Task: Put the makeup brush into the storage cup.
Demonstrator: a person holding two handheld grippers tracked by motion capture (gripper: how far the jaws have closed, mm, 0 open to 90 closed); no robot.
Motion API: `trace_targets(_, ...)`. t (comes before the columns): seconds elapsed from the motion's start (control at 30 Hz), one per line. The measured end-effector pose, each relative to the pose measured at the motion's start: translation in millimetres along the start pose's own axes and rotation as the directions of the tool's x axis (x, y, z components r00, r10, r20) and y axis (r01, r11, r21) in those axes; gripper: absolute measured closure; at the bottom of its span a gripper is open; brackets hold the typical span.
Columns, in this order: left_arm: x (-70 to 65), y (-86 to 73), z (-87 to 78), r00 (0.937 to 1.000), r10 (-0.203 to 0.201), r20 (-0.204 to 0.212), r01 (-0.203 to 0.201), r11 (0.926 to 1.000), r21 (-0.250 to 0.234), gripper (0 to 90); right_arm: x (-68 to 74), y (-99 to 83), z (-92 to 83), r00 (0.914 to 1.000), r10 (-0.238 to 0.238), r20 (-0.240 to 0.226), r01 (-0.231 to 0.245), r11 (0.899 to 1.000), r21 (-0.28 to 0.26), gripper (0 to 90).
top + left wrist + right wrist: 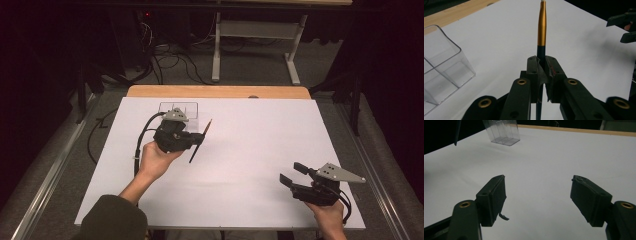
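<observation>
I had the left tongs [192, 140] clamped on a black-and-gold brush [542, 30], held above the white surface [250, 150] with the clear organizer [441, 62] just left of them. My right tongs [537, 195] stood wide apart, holding nothing.
</observation>
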State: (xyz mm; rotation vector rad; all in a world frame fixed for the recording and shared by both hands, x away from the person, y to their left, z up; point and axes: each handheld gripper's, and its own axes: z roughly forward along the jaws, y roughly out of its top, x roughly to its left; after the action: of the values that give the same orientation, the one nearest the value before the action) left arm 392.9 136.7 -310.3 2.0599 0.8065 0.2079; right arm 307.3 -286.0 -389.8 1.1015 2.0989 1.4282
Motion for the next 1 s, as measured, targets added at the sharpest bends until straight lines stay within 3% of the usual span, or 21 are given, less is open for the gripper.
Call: trace_targets(1.0, 13.0, 6.7, -13.3, 0.9980, -0.037, -0.052, 0.033, 0.9965, -0.076, 82.2, -0.2, 0.2, -0.6, 1.0000, 0.003, 0.000, -0.003, 1.000, -0.007, 29.8)
